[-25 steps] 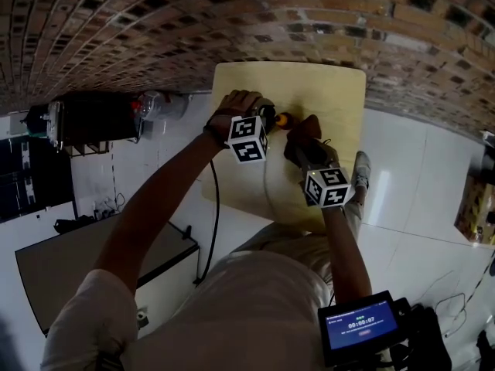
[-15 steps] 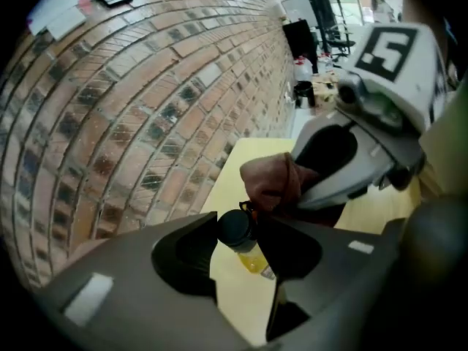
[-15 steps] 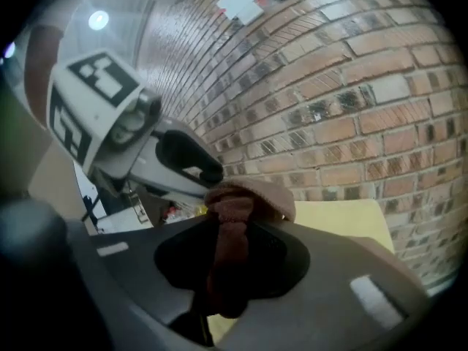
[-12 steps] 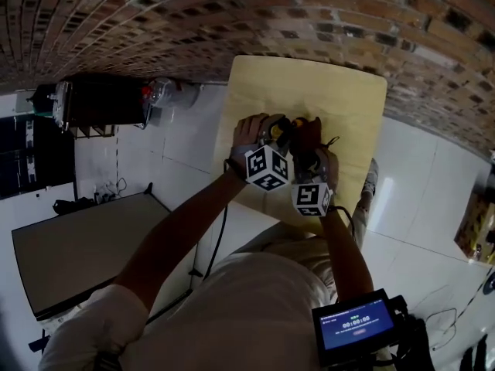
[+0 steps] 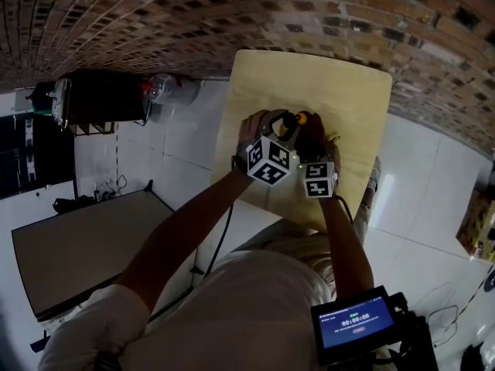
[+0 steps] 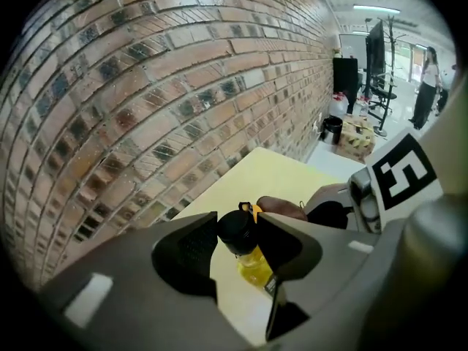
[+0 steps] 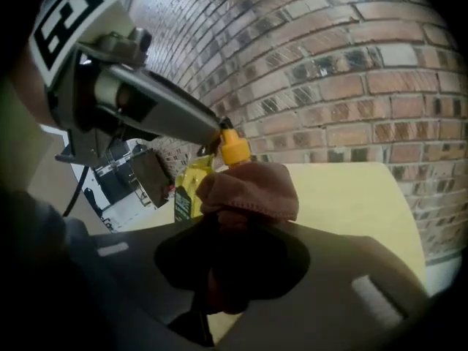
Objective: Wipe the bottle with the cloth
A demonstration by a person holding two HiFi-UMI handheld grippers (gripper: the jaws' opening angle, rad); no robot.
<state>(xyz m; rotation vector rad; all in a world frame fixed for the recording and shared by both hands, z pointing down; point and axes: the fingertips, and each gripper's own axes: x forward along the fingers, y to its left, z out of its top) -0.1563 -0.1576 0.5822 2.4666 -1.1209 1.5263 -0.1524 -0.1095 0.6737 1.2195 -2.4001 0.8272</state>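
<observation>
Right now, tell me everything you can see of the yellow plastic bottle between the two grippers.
The yellow plastic bottle has a see-through body of yellow liquid, a dark label and a bright yellow cap. It is held roughly upright over the pale wooden table. The left gripper is shut on its top end. The brown cloth, bunched in the right gripper, appears to press against its side just below the cap. Whether its base rests on the table is hidden.

An office-like workroom: brick wall [image 5: 155,22], white tiled floor [image 5: 418,168], grey desk [image 5: 85,246], pale table [image 5: 348,99].
</observation>
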